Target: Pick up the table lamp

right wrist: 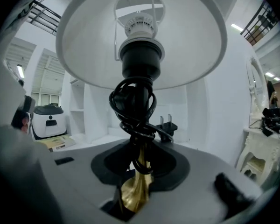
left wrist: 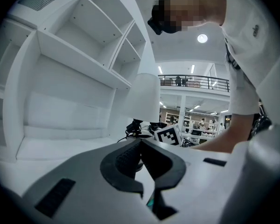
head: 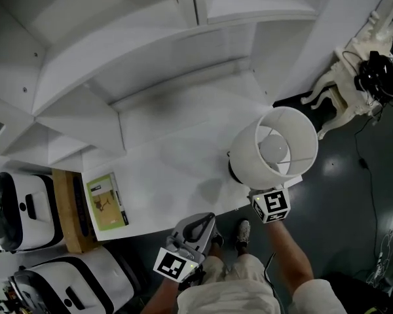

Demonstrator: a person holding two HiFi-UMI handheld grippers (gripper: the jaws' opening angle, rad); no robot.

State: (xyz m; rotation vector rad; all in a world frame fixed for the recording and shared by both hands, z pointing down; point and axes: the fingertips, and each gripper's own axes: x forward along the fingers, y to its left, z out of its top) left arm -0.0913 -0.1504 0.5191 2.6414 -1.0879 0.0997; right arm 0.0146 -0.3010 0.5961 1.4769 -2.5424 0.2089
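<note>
The table lamp (head: 278, 146) has a white shade, a black bulb socket and a brass stem (right wrist: 136, 183), with its black cord (right wrist: 130, 108) coiled round the stem and the plug (right wrist: 167, 124) hanging beside it. It stands tilted at the right end of the white table (head: 164, 169). My right gripper (head: 255, 191) sits under the shade, shut on the brass stem (right wrist: 139, 169). My left gripper (head: 200, 224) hovers by the table's front edge, left of the lamp, with its tips (left wrist: 140, 143) together and nothing between them. In the left gripper view the shade (left wrist: 142, 97) shows ahead.
A green booklet (head: 105, 201) lies at the table's left front. White shelving (head: 118, 57) rises behind the table. White appliances (head: 19, 208) and a wooden board (head: 69, 208) stand to the left. An ornate white chair (head: 350, 77) is at the right, on dark floor.
</note>
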